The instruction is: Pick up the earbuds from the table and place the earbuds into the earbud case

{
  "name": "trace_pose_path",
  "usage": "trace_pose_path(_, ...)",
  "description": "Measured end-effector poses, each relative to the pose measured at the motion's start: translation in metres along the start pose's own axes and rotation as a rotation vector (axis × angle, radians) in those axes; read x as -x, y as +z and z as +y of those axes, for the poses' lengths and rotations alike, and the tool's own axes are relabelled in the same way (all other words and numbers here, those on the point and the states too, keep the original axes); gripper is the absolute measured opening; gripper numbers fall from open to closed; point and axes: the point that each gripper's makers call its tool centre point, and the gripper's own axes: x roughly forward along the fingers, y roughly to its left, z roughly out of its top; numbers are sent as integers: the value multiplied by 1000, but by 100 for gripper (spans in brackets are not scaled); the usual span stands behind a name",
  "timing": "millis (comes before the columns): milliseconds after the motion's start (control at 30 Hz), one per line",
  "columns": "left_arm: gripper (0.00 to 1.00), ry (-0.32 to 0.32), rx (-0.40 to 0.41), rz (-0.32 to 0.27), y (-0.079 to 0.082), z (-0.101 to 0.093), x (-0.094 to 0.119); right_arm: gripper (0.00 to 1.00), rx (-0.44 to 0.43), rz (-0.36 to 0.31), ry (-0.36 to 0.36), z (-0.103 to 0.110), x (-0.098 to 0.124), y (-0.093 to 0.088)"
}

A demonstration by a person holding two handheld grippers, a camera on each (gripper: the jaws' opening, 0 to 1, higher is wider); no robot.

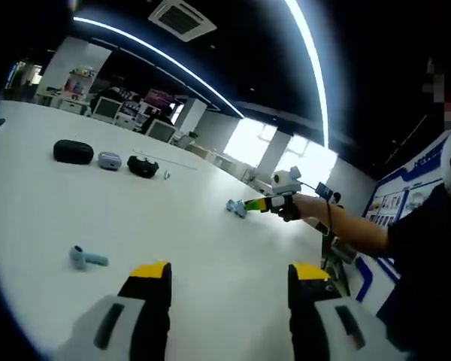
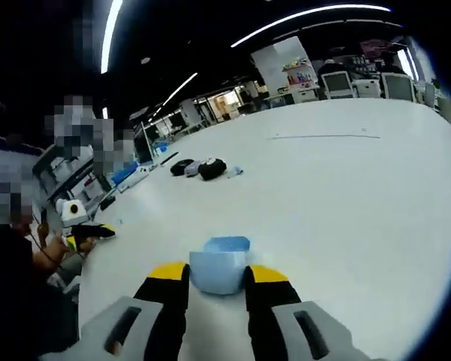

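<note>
No legible text (wall posters blurred)

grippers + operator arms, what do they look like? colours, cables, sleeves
Left gripper: grey bodies with dark slots, black jaws, yellow tips. Right gripper: same build; seen from afar in the left gripper view it carries a white box and a thin dark cable. The person wears dark short sleeves.

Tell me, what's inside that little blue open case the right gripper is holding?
The blue case sits clamped in the right gripper, its lid flipped up. Its inside faces away and is hidden by its own front wall, so whether an earbud is in it cannot be seen.
</note>
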Motion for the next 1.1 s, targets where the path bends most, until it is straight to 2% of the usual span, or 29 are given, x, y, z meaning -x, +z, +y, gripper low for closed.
trace_pose_path(167, 64, 18, 18, -14, 2, 5, 2, 27, 7, 30, 12, -1, -2, 0)
trace_pose_path(333, 64, 25, 20, -10, 2, 6, 2, 9, 53, 40, 18, -2, -3, -8)
trace_pose_path(500, 64, 25, 17, -2, 0, 6, 1, 11, 18, -6, 34, -2, -1, -7)
trace_pose_path(600, 64, 25, 16, 1, 0, 6, 1, 17, 10, -20, 7, -5, 4, -3)
trace_pose_path(733, 64, 23, 17, 0, 0, 5, 0, 19, -2, -51, -18, -9, 11, 5)
trace_pose_path(867, 64, 19, 13, 3, 0, 5, 0, 18, -62, -99, -92, -27, 16, 18)
trace_pose_path(933, 64, 17, 11, 3, -1, 4, 1, 17, -107, -114, -108, -31, 14, 23)
trace_pose_path(1000, 64, 15, 11, 2, -1, 3, 1, 17, -111, -97, -120, -31, 8, 27)
trace_pose_path(1100, 64, 13, 11, 0, -1, 3, 2, 12, -42, -9, -206, -40, 1, 25)
